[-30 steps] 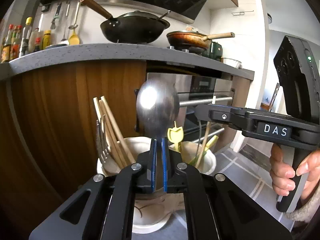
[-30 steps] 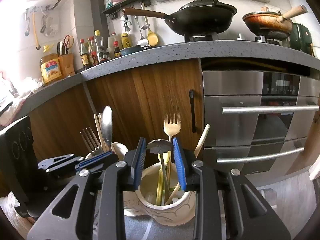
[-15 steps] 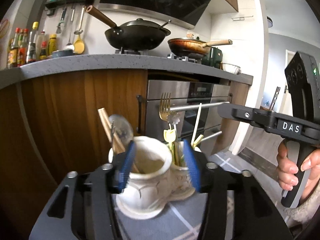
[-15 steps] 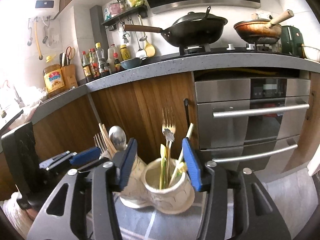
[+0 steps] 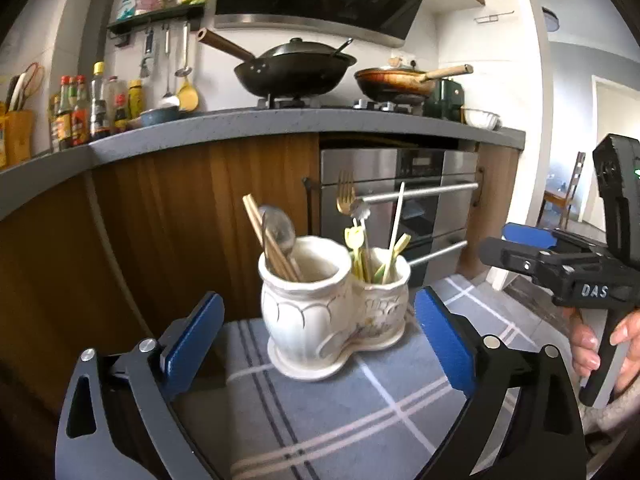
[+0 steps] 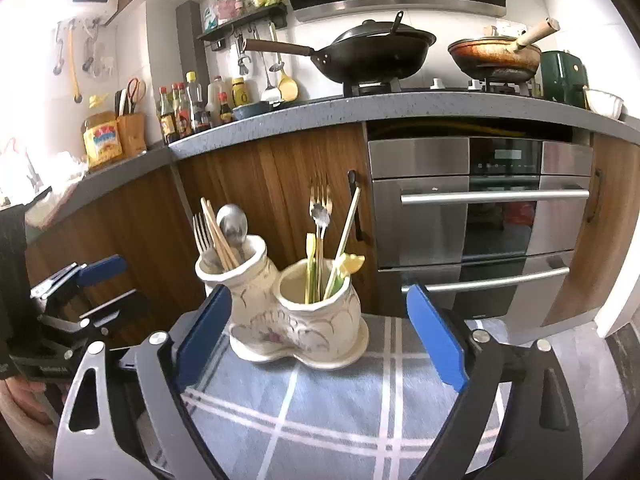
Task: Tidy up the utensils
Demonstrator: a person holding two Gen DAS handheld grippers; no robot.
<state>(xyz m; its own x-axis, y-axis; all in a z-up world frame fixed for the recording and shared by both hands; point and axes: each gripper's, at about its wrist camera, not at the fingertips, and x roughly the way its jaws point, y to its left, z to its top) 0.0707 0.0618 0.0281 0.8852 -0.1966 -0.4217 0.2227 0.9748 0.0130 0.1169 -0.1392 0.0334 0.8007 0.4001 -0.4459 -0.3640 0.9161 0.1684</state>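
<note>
A cream double ceramic utensil holder (image 5: 320, 312) (image 6: 296, 312) stands on a blue plaid cloth (image 5: 340, 412) (image 6: 340, 408). One cup holds a steel spoon (image 5: 278, 230) (image 6: 232, 222), wooden chopsticks (image 5: 264, 236) (image 6: 218, 236) and a fork (image 6: 201, 234). The other cup holds a gold fork (image 5: 345, 200) (image 6: 321, 204), a pale stick and yellow-green picks (image 5: 356, 248) (image 6: 340, 268). My left gripper (image 5: 316, 344) is open and empty in front of the holder. My right gripper (image 6: 316, 332) is open and empty, also in front of it.
Wooden cabinet fronts (image 6: 272, 184) and a steel oven (image 6: 480, 208) stand behind the holder. A grey counter (image 6: 360, 108) above carries a wok (image 6: 376, 56), a frying pan (image 6: 496, 58) and bottles (image 6: 192, 108). Each gripper shows in the other's view: the right one (image 5: 568, 276), the left one (image 6: 80, 296).
My left gripper let go of the steel spoon, which now stands in the holder. Both grippers opened wide and drew back from the holder.
</note>
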